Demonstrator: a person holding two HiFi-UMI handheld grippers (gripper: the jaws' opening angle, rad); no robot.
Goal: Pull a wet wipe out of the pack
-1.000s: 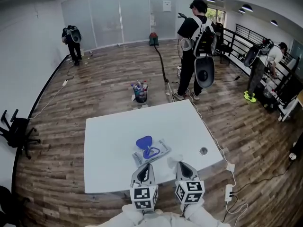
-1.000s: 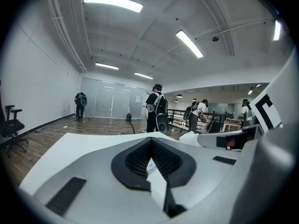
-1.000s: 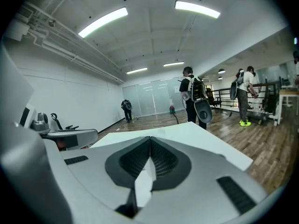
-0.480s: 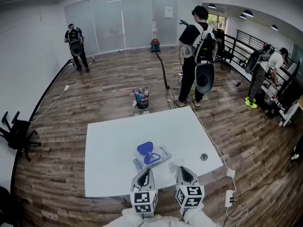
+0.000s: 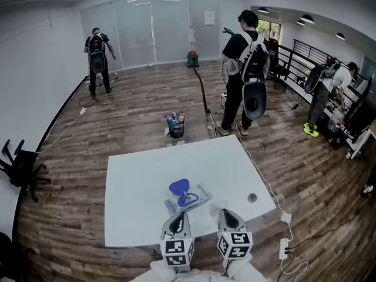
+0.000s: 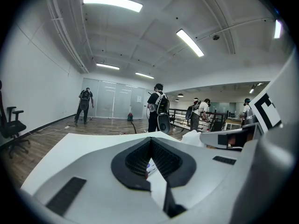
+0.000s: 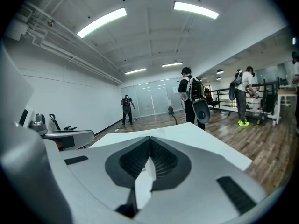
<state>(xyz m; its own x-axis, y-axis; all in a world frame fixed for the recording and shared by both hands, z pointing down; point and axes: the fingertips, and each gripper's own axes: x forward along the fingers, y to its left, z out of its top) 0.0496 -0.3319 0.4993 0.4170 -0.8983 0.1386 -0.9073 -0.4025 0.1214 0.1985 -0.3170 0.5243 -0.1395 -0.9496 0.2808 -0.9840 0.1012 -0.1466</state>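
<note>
Fingers (image 6: 138,157) of the left gripper (image 6: 151,140) are pressing tip to tip with nothing between them. The fingers (image 7: 163,160) of the right gripper (image 7: 150,138) are doing the same and are likewise gripping nothing. Both grippers are hovering side by side over the near edge of the desk (image 5: 138,181), where they were hovering half a second ago. Just beyond the left gripper's tips the wet wipe pack (image 5: 192,197) is lying flat and unmoved, its blue lid (image 5: 178,187) standing flipped open toward the far edge. Since the earlier frame only the person by the glass wall (image 5: 97,50) is showing a change, having stepped and turned. Counting: two grippers, one pack, one lid, one cable hole (image 5: 252,197) near the desk's right edge, one bucket (image 5: 175,124) on the floor beyond the far edge, and three people standing. White desk top is stretching from the pack toward the left, far and right edges, with the pack sitting closest to the near edge.
</note>
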